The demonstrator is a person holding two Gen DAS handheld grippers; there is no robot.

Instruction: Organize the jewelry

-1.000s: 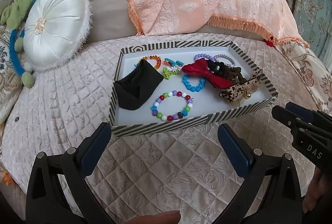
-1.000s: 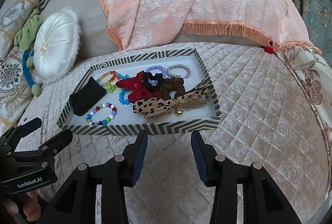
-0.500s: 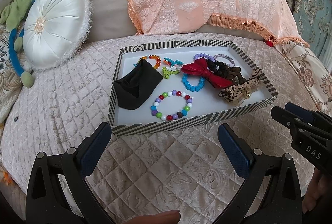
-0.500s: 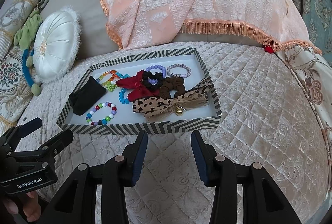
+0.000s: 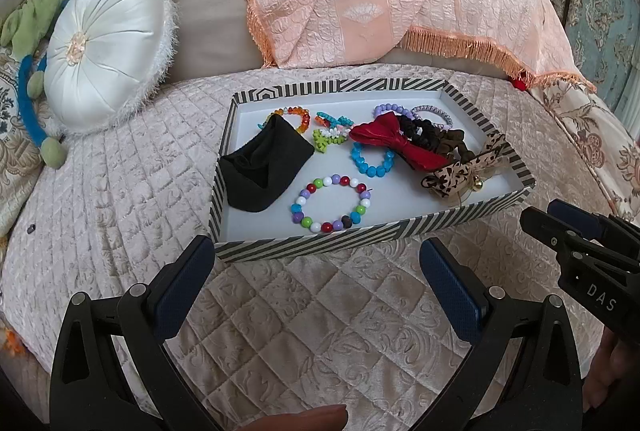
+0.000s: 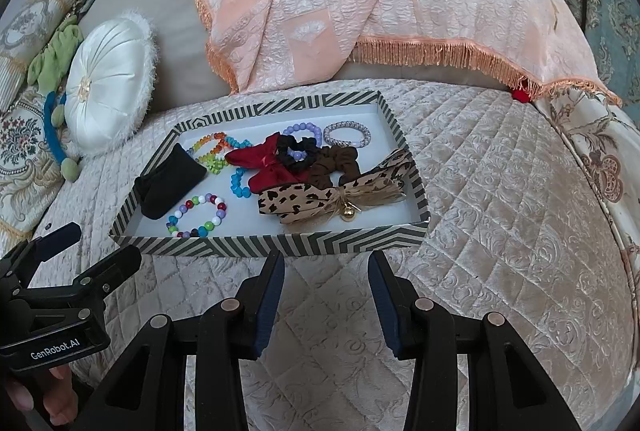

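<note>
Jewelry sits in the striped tray (image 5: 320,245) at mid-frame in both wrist views, just beyond my fingers. My left gripper (image 5: 316,283) stands wide and empty at the lower edge; my right gripper (image 6: 326,289) stands narrower, also empty. Nearest, the multicolour bead bracelet (image 5: 330,203) lies flat, a closed ring with no long axis; I judge it light, hard and slippery, best pinched across one strand. Left of it, the black pouch (image 5: 264,167) looks soft. The leopard bow (image 6: 332,197) runs left to right across the tray in the right view; I would grip its knot. Farther back, the red bow (image 6: 272,167) and scrunchies overlap.
</note>
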